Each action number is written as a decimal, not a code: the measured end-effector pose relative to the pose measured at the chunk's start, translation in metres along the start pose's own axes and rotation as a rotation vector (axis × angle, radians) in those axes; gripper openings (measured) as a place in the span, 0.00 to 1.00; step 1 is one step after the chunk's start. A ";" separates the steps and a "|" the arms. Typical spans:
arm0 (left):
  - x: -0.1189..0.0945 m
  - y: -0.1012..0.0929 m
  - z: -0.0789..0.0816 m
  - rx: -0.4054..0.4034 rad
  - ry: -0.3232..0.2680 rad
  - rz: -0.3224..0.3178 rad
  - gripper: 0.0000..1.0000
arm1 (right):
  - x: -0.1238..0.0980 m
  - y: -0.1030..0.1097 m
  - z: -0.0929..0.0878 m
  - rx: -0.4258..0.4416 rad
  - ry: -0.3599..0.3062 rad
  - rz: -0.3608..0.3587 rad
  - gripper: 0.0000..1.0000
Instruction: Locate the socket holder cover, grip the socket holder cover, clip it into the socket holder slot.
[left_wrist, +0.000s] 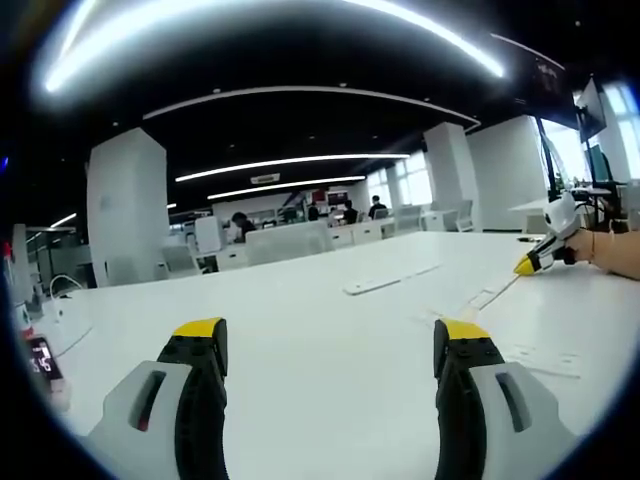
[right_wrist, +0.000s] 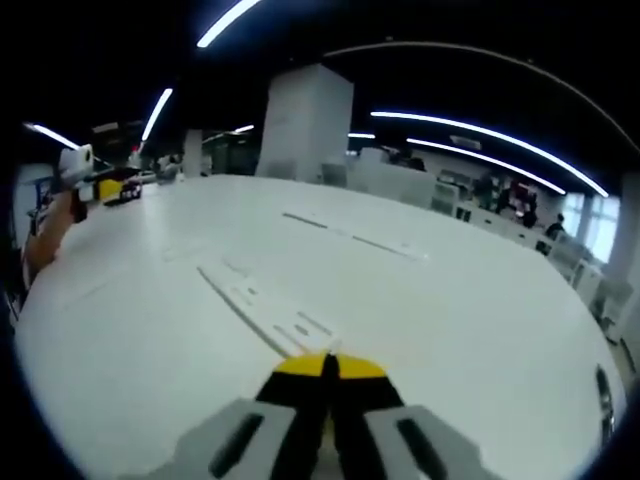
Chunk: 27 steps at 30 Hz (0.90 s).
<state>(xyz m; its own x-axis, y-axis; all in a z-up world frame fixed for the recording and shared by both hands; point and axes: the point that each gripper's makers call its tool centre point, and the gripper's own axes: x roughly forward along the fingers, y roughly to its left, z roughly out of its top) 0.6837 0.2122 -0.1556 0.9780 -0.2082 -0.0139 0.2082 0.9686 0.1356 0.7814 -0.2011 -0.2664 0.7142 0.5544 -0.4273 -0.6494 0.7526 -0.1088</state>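
We see left gripper (left_wrist: 328, 345) jaws spread wide over bare white table (left_wrist: 320, 330), nothing between. Right gripper (right_wrist: 327, 367) jaws pressed together, tips touching near end of long white strip (right_wrist: 262, 310); grasp unclear. Cover (left_wrist: 375, 284) lies flat ahead, beyond left jaws. Right gripper (left_wrist: 530, 262) enters far right.

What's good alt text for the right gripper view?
The right gripper, grey with yellow tips, holds its jaws shut just above a wide white table. Right ahead of the tips lies a long flat white socket-holder strip, running away up-left. The left gripper shows small at the far left edge.
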 end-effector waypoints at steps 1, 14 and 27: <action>0.000 0.000 0.001 0.000 -0.002 0.000 0.83 | 0.000 0.001 0.000 -0.004 0.001 -0.003 0.04; -0.001 -0.004 0.002 0.003 -0.005 0.002 0.83 | -0.002 0.001 0.000 0.001 -0.005 -0.020 0.04; -0.003 -0.011 0.004 0.000 -0.004 0.000 0.83 | -0.004 0.004 0.000 -0.009 -0.007 -0.025 0.04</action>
<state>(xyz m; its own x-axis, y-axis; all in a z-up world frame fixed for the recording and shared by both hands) 0.6782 0.2018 -0.1531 0.9778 -0.2092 -0.0101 0.2086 0.9686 0.1356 0.7758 -0.2004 -0.2645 0.7319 0.5383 -0.4178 -0.6339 0.7628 -0.1277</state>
